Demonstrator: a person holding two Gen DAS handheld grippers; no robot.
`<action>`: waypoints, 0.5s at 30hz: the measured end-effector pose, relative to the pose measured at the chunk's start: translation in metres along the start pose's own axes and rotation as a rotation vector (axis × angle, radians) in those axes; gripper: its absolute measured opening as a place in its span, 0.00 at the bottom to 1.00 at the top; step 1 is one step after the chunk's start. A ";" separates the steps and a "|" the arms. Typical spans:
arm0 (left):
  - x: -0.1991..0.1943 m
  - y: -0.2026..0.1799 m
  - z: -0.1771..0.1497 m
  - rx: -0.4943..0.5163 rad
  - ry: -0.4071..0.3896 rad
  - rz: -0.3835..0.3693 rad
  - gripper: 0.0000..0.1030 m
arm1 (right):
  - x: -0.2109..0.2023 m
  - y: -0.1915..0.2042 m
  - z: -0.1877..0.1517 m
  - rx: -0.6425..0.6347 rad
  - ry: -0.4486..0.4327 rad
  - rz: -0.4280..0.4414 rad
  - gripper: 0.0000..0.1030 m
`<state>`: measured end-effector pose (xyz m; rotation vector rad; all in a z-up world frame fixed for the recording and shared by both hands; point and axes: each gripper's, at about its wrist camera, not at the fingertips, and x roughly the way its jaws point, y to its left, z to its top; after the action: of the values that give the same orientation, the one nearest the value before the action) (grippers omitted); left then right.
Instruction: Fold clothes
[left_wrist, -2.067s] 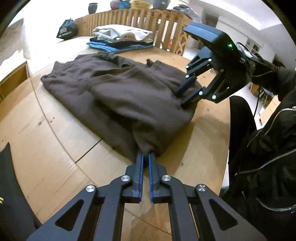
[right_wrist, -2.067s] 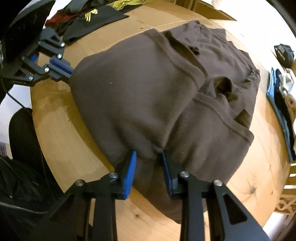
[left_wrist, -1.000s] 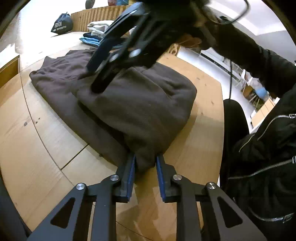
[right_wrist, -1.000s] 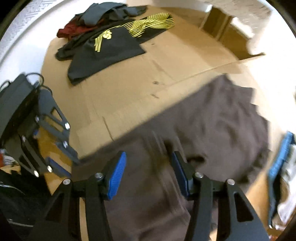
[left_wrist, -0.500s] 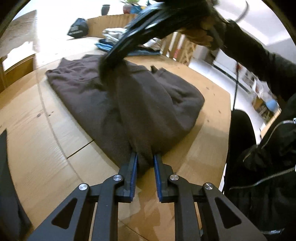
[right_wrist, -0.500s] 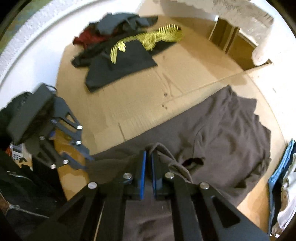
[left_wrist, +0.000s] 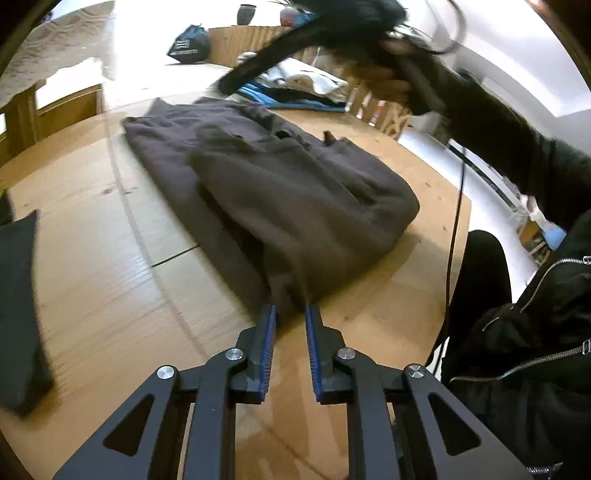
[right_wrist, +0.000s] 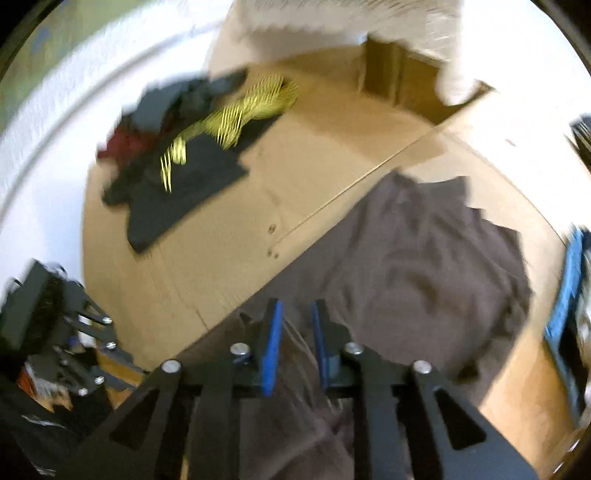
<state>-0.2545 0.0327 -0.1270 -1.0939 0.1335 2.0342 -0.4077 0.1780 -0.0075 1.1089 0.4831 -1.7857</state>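
The right gripper (right_wrist: 297, 321), whose jaws have just reopened a little with brown cloth between them, has let go and risen off the brown garment (left_wrist: 295, 199), now lying half-folded on the wooden table (left_wrist: 92, 229), while the left gripper (left_wrist: 290, 321) pinches its near corner, folded clothes (left_wrist: 295, 86) stacked behind.

No lettering is legible on anything in view.

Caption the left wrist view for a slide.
Left gripper pinches the brown garment's near corner on the wooden table.
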 end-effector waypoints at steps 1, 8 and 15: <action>-0.006 0.000 0.000 -0.005 -0.004 0.007 0.13 | -0.019 -0.001 -0.011 0.021 -0.037 -0.005 0.18; 0.000 -0.030 0.074 0.121 -0.055 -0.021 0.14 | -0.057 -0.005 -0.113 0.161 -0.087 -0.081 0.18; 0.085 0.014 0.090 0.102 0.113 0.161 0.05 | 0.011 -0.032 -0.144 0.169 0.023 -0.220 0.10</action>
<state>-0.3487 0.1131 -0.1378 -1.1649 0.3901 2.0814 -0.3686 0.2906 -0.0948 1.2323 0.4894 -2.0377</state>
